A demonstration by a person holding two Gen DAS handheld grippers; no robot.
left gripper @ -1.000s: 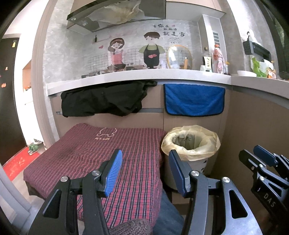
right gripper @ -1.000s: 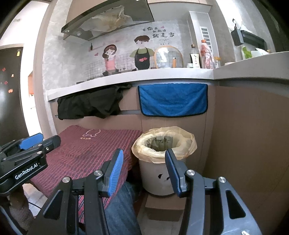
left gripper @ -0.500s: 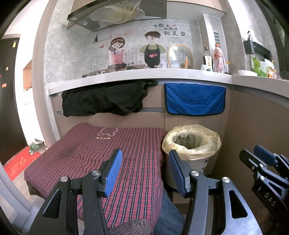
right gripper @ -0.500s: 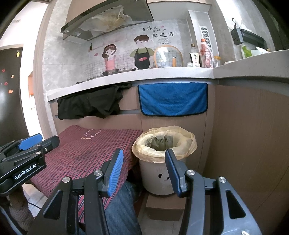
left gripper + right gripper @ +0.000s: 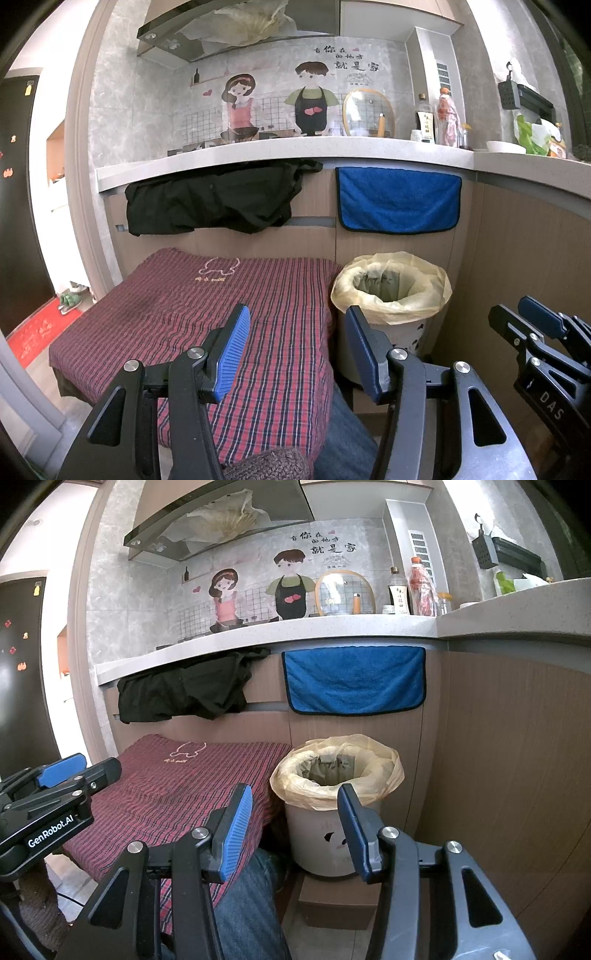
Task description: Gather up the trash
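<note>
Both grippers hang side by side, angled slightly down at the kitchen counter. The left gripper [image 5: 297, 343] has its jaws spread wide with nothing between them, only the checked cloth [image 5: 192, 314] showing through the gap. The right gripper [image 5: 295, 825] is just as wide, empty too, and framed between its blue pads [image 5: 236, 830] is the bin [image 5: 332, 812]. That bin stands on the floor in the corner, just right of the cloth-covered table and under the blue towel [image 5: 354, 681] hanging from the counter edge; its yellowish liner [image 5: 384, 771] is folded out over the rim. A black garment [image 5: 214, 201] droops from the counter [image 5: 258, 151] above the table. No loose trash shows on the cloth or floor. A person's jeans-clad leg [image 5: 245, 904] sits low between table and bin.
</note>
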